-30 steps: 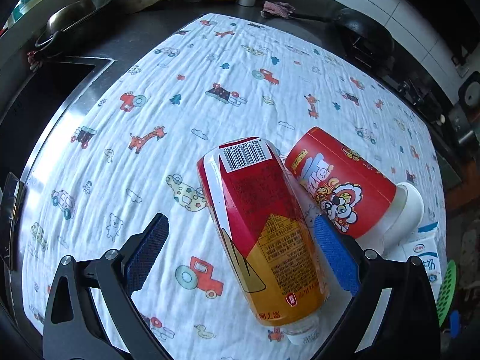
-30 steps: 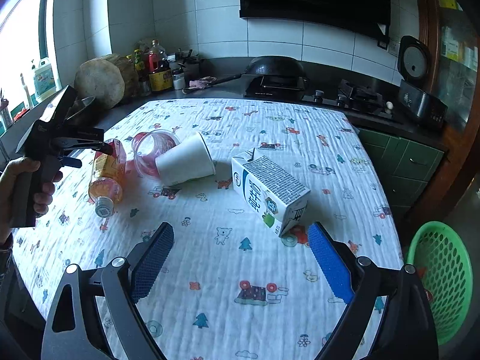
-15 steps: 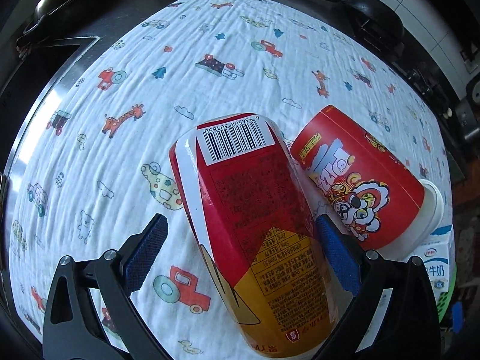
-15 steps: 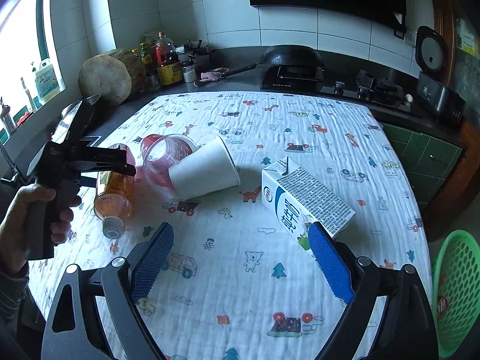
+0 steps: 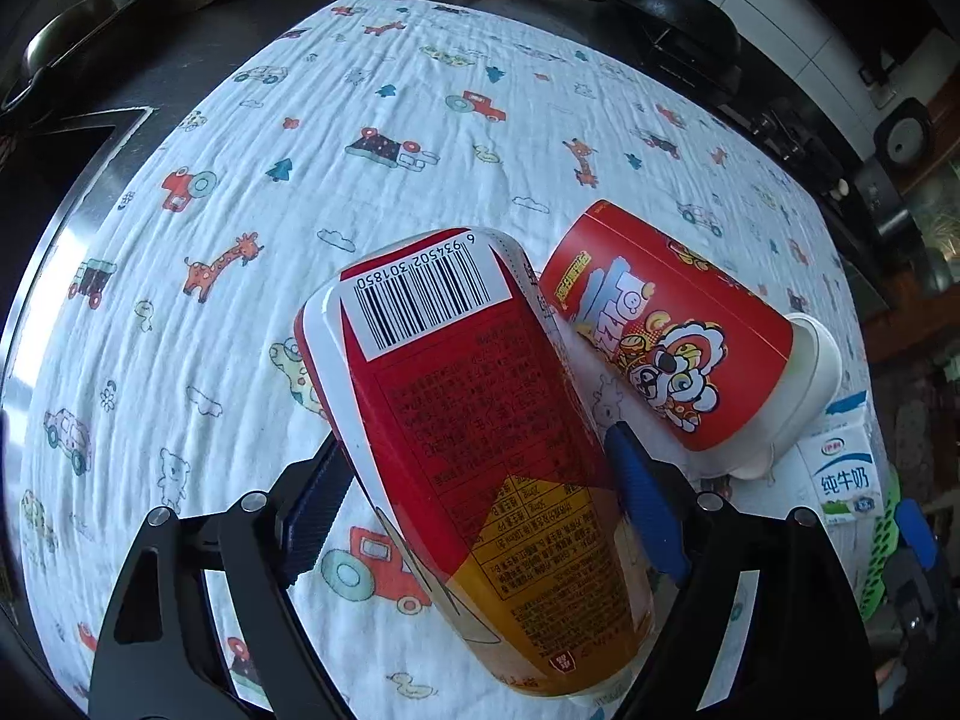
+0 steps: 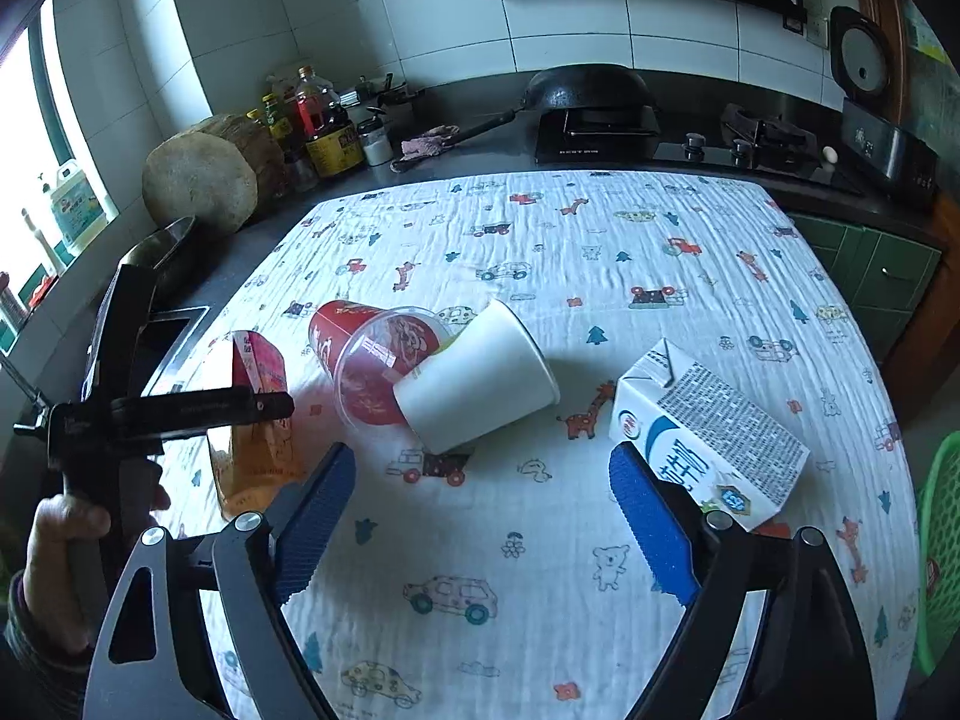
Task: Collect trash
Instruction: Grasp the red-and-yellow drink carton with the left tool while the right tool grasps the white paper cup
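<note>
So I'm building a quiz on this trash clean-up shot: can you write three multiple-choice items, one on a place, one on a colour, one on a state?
1. Where is the white paper cup?
A. in the basket
B. lying on the patterned cloth, mouth against the red cup
C. on the stove

2. What colour is the basket?
A. green
B. blue
C. black

3. How is the milk carton?
A. upright
B. crushed flat
C. on its side

Key: 1 B, the two cups touch on the cloth; 2 A, green mesh at the table's edge; 3 C, its long printed face points up.
</note>
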`<state>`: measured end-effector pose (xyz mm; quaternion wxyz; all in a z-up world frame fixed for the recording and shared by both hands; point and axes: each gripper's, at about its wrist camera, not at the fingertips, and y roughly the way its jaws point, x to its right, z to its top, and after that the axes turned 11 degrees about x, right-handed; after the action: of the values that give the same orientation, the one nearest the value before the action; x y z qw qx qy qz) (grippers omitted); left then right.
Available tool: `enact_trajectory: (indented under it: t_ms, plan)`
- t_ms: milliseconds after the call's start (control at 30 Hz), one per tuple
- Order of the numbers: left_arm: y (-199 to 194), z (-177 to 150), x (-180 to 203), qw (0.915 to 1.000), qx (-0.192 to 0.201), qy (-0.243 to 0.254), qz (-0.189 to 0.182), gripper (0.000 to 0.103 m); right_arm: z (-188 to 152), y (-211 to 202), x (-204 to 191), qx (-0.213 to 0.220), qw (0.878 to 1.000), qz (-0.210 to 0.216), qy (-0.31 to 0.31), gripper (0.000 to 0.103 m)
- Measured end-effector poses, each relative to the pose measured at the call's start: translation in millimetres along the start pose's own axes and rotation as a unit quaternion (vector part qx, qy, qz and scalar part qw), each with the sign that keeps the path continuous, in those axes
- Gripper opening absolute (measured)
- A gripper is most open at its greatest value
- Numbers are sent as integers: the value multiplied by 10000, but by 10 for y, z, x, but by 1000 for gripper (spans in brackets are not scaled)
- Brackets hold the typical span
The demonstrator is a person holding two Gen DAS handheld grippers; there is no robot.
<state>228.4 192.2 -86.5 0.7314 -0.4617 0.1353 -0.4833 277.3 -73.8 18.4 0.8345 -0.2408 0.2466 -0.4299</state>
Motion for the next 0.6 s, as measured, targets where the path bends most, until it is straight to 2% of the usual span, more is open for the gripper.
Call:
enact_trajectory:
  t_ms: [167,367,600]
  plan:
    - [-56,-1,-56,9996,-37,180,-205,81,116,240,-76,-182,9981,-70,578,75]
    - [1,8,-63,9990,-151,361,-229,81,181,521,-5,-388,9896,-361,1338,70]
    - [89,-21,-119,9987,-333,222,-307,81,168,742,104,-508,9784,-515,1935,68]
